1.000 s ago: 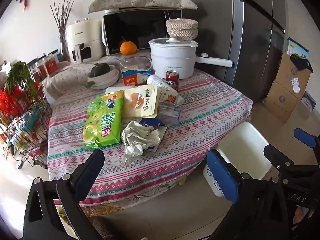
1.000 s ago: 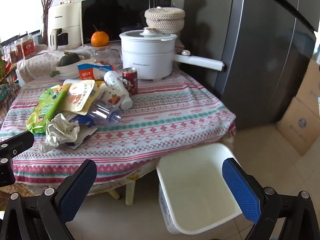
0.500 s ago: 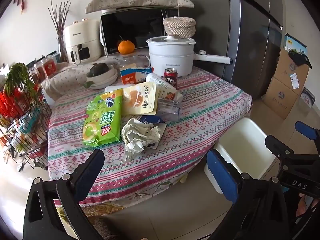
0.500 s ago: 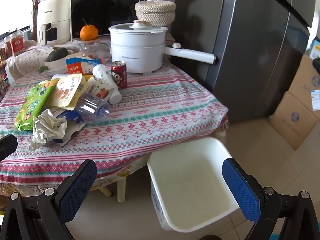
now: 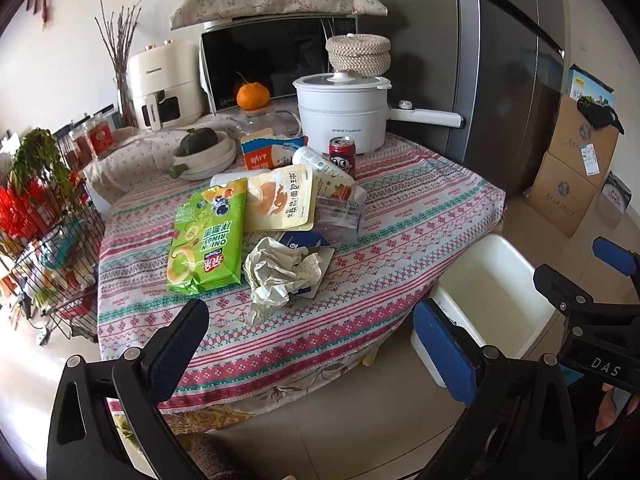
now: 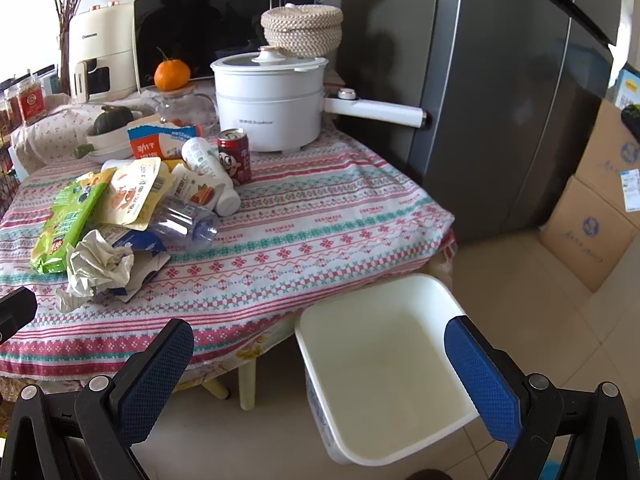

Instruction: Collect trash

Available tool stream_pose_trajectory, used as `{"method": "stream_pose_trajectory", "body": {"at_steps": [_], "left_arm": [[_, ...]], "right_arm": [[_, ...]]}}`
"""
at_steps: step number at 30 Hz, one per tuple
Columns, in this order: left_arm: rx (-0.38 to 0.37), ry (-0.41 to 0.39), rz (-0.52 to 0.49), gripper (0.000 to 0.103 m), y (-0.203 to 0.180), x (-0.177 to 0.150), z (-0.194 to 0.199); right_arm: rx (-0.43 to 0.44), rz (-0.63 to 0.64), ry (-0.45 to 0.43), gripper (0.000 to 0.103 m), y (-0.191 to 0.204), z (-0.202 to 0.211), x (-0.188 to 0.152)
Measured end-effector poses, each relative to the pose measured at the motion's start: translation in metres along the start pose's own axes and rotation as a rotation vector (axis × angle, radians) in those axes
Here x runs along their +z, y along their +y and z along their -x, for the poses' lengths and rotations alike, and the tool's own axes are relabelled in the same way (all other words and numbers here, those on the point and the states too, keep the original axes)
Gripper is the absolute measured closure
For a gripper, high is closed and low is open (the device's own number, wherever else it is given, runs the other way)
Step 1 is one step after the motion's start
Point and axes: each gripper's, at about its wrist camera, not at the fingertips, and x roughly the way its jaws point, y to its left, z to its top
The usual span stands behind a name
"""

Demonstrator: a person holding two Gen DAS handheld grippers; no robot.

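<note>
Trash lies heaped on the left half of the table [image 5: 420,216], on its patterned cloth. Nearest the front edge is a crumpled paper [image 5: 280,270], resting on a torn blue-and-white carton [image 5: 304,242]. Just left of it lies a green onion-ring bag [image 5: 208,240], and behind that a yellow snack pouch [image 5: 280,200] overlapping the bag's right edge. A crushed clear bottle [image 6: 184,222] lies right of the pouch, with a white bottle [image 6: 210,174] on its side behind it and a red can [image 6: 234,154] upright beside that. A cut-open milk carton [image 5: 262,154] stands further back.

An empty white bin [image 6: 384,364] sits on the floor by the table's right front corner, tilted, its opening facing the cameras.

Both tongs hover off the table's front edge, touching nothing. The left gripper [image 5: 310,356] is spread wide, with the paper ahead between its blue pads [image 5: 444,360]. The right gripper [image 6: 320,376] is also spread wide and points at the bin, whose rim shows between its pads [image 6: 484,372].

At the back of the table stand a white pot [image 5: 342,114], a bowl [image 5: 208,156] with a dark squash in it, and an orange [image 5: 252,96] on a glass jar. A grey fridge [image 6: 500,100] stands right of the table.
</note>
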Motion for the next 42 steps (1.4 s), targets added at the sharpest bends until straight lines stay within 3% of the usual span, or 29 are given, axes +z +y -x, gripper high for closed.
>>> {"method": "stream_pose_trajectory", "body": {"at_steps": [42], "left_arm": [[0.013, 0.006, 0.001, 0.000, 0.010, -0.006, -0.001]], "right_arm": [[0.005, 0.006, 0.006, 0.000, 0.010, -0.002, -0.005]]}}
